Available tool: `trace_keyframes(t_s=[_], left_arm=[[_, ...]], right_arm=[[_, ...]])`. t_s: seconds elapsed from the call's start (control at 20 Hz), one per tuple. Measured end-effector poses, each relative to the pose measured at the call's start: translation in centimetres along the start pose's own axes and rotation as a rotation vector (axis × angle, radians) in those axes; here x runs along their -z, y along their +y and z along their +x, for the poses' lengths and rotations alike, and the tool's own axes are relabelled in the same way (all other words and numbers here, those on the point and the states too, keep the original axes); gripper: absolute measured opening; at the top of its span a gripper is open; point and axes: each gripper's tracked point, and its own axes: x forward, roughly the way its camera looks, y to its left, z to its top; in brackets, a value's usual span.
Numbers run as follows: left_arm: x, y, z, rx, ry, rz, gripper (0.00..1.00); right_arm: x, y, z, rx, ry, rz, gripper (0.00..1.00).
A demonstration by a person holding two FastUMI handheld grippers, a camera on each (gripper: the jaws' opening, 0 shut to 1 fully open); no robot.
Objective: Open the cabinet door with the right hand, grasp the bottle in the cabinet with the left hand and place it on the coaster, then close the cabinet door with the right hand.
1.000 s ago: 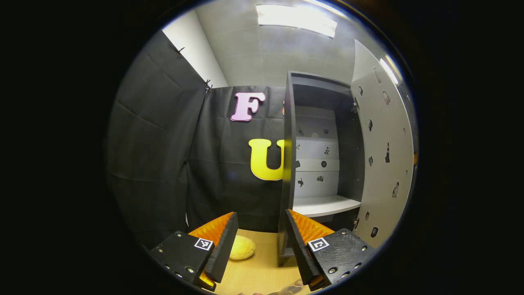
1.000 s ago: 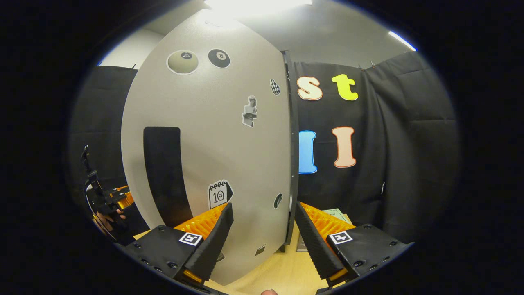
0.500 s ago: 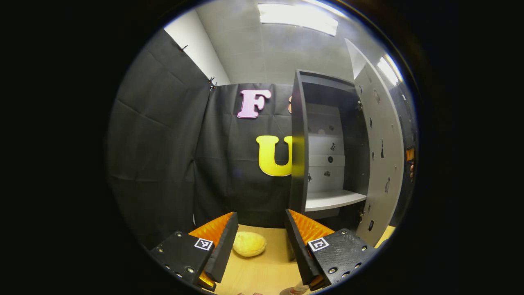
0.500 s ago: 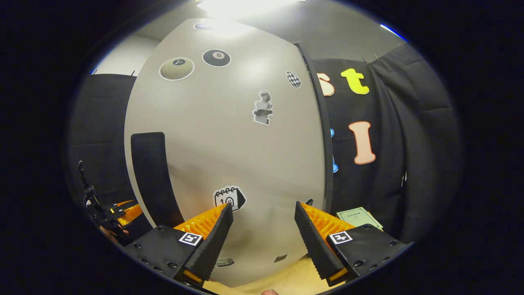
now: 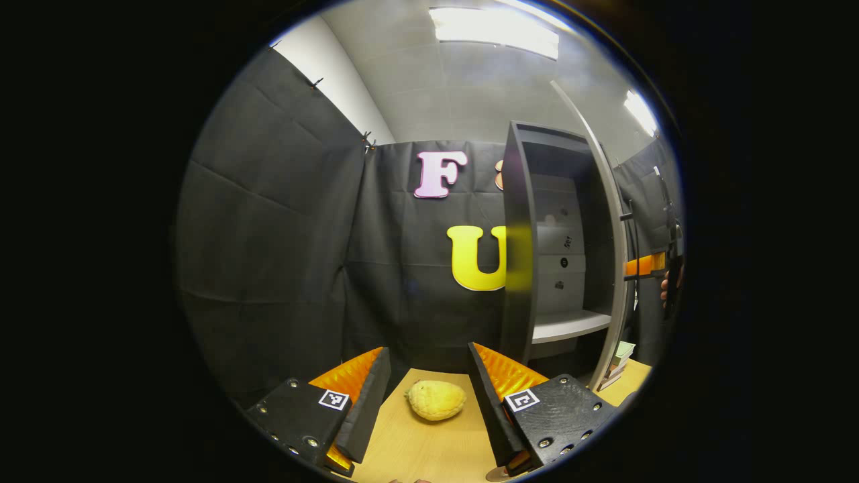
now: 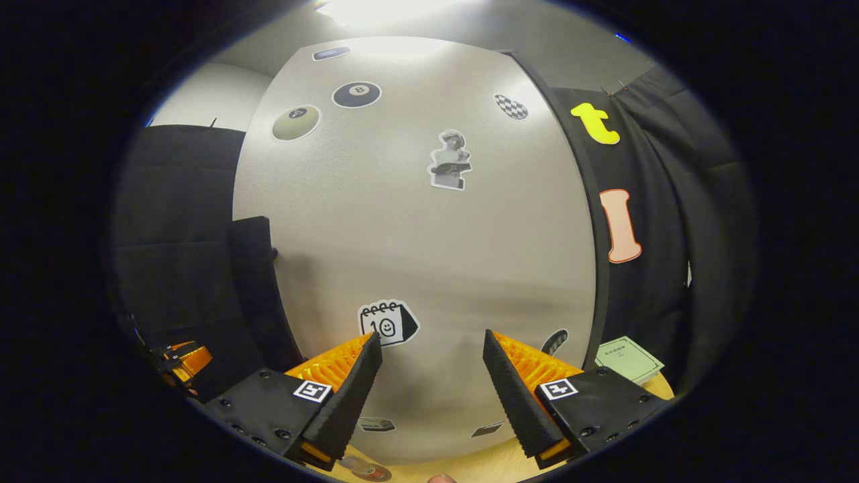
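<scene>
Cabinet door (image 6: 416,248) stands upright, long axis vertical, nearly edge-on at 2 o'clock in the left gripper view. Right gripper (image 6: 429,396) jaws open, empty, facing it. Left gripper (image 5: 426,402) jaws open over a yellow fruit (image 5: 436,400) on the desk (image 5: 429,449).

A yellow lemon (image 5: 435,400) lies on the wooden table (image 5: 429,449).

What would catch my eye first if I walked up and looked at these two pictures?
Probably the big pale cabinet door dotted with stickers, which looms right in front of the right gripper, whose jaws stand open. In the left gripper view, a lumpy yellow fruit lies on the wooden table between the open jaws of the left gripper, with the dark cabinet standing just behind it.
</scene>
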Motion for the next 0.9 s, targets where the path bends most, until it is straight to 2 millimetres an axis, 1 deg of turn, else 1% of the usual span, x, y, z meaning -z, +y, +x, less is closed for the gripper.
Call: trace_keyframes(t_s=[0.1,0.2,0.45,0.6,0.7,0.75,0.9], left_arm=[[0.4,1.0,-0.1,-0.012,0.005,0.002,0.66],[0.6,1.7,-0.1,-0.021,0.011,0.008,0.66],[0.8,1.9,0.1,-0.009,0.022,0.003,0.66],[0.6,0.8,0.4,0.024,0.026,0.012,0.66],[0.4,-0.4,0.5,0.051,0.028,0.015,0.66],[0.1,-1.0,0.4,0.058,0.024,0.017,0.66],[-0.8,-4.0,0.0,0.076,0.009,0.022,0.66]], right_arm=[[0.0,0.0,-0.2,0.007,-0.003,0.014,0.96],[0.1,0.1,0.0,0.012,-0.005,0.031,0.96],[0.0,0.1,-0.1,0.045,-0.015,0.038,0.96],[-0.5,0.2,-0.6,0.073,-0.040,0.030,0.96],[-1.4,0.8,-1.5,0.058,-0.062,0.028,0.97],[-1.8,0.8,-2.3,0.053,-0.074,0.015,0.96],[-2.9,0.0,-6.0,0.052,-0.090,-0.054,0.98]])
